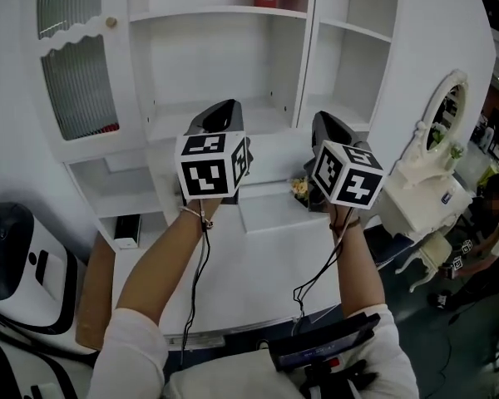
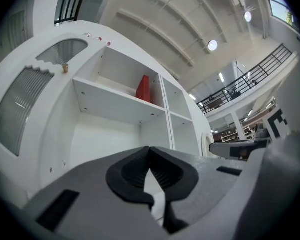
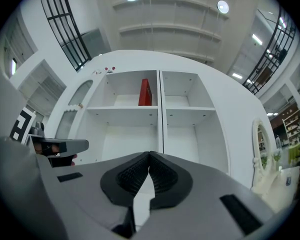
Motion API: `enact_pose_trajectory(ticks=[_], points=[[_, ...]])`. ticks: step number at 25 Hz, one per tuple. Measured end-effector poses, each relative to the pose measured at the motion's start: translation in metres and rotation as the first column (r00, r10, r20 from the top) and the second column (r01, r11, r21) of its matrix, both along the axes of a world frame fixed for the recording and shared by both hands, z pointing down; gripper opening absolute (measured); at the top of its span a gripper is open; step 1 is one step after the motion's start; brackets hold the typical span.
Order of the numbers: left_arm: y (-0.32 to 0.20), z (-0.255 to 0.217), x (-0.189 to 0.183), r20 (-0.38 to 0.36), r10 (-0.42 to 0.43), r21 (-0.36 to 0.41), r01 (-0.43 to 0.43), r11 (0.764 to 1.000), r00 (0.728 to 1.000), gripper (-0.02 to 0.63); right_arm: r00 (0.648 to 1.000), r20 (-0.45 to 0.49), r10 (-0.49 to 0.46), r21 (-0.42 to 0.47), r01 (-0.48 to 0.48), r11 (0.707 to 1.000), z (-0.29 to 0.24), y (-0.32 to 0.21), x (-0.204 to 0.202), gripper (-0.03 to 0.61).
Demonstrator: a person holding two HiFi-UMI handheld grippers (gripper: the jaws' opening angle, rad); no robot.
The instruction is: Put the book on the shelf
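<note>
**A:** Where is the book sitting?

**B:** The book (image 3: 145, 92) is standing upright on the top shelf (image 3: 120, 108), in the left compartment, right beside the divider (image 3: 161, 129). Nothing is touching it.

**A:** What is the left claw doing?

**B:** The left claw (image 2: 149, 150) is pressing its jaws together at the tips and gripping nothing. It is pointing slightly upward, toward the open compartment under that shelf.

**A:** And the right one?

**B:** The right claw (image 3: 149, 155) is doing the same, with its jaws meeting tip to tip and nothing between them. It is aiming at the divider, with the book showing above its jaws.

**A:** How are they sitting relative to each other?

**B:** In the head view both are hovering side by side above the counter (image 1: 258, 264), well below the book. The person's forearms are reaching up from the bottom edge. The ribbed door (image 1: 75, 81) is standing off to the left, well apart from both claws
</note>
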State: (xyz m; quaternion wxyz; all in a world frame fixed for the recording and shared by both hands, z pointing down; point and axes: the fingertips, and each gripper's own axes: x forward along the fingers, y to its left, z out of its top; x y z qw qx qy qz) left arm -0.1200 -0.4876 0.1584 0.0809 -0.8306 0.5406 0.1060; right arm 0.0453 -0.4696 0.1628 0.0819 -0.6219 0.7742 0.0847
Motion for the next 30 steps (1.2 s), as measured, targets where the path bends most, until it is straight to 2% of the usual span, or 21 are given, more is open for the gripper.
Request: enact_pose_trajectory(ticks=[4, 11, 16, 25, 30], points=[[0.010, 0.021, 0.002, 0.011, 0.005, 0.012, -0.006, 1.000, 1.000, 0.008, 1.000, 0.009, 0.008, 0.010, -0.008, 1.000, 0.018, 0.008, 0.000, 0.021], [0.019, 0.053, 0.003, -0.008, 0.022, 0.004, -0.022, 1.000, 1.000, 0.008, 1.000, 0.009, 0.020, -0.040, -0.020, 0.999, 0.059, 0.012, -0.001, 0.021], [0.021, 0.081, 0.007, 0.015, 0.015, -0.009, -0.014, 1.000, 1.000, 0.008, 1.000, -0.007, 0.020, -0.073, -0.021, 0.997, 0.089, 0.014, 0.006, 0.021], [0.031, 0.121, 0.014, 0.010, -0.038, -0.031, 0.038, 0.999, 0.999, 0.008, 1.000, -0.003, -0.012, -0.090, 0.012, 0.996, 0.123, 0.010, 0.026, 0.021], [0.036, 0.131, 0.011, -0.013, -0.098, -0.044, 0.098, 0.994, 0.995, 0.008, 0.997, 0.001, -0.073, -0.132, 0.073, 0.989, 0.145, 0.005, 0.034, 0.021]])
